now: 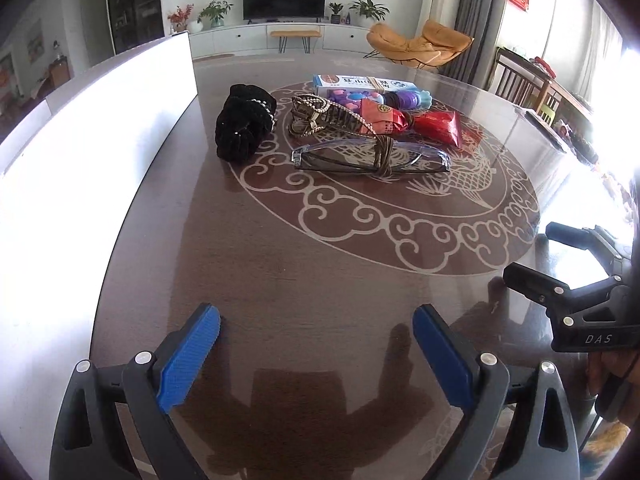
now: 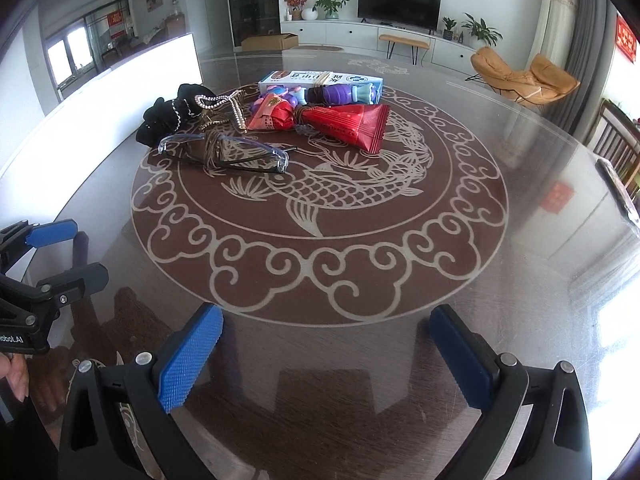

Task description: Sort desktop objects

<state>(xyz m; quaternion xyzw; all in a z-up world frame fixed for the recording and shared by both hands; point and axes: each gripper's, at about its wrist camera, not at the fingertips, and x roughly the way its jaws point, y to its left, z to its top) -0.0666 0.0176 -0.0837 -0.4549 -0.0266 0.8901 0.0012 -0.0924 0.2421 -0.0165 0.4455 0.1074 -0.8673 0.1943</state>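
A pile of small objects lies at the table's middle: a black scrunchie [image 1: 244, 124] [image 2: 168, 118], a rhinestone hair claw [image 1: 320, 116] [image 2: 224, 110], clear glasses [image 1: 372, 158] [image 2: 224, 154] with a brown hair tie round them, red snack packets [image 1: 436, 126] [image 2: 348, 124], a purple toy [image 1: 404, 100] [image 2: 340, 94] and a white-blue box [image 1: 352, 82] [image 2: 320, 78]. My left gripper [image 1: 316, 330] [image 2: 64, 252] is open and empty, near the table's front. My right gripper [image 2: 326, 328] [image 1: 528, 256] is open and empty, to its right.
A white open box [image 1: 100, 132] [image 2: 120, 84] stands along the table's left side. The dark glass-topped table [image 1: 320, 260] carries a fish and cloud pattern. Chairs stand at the far right, with a TV unit and an orange lounge chair beyond.
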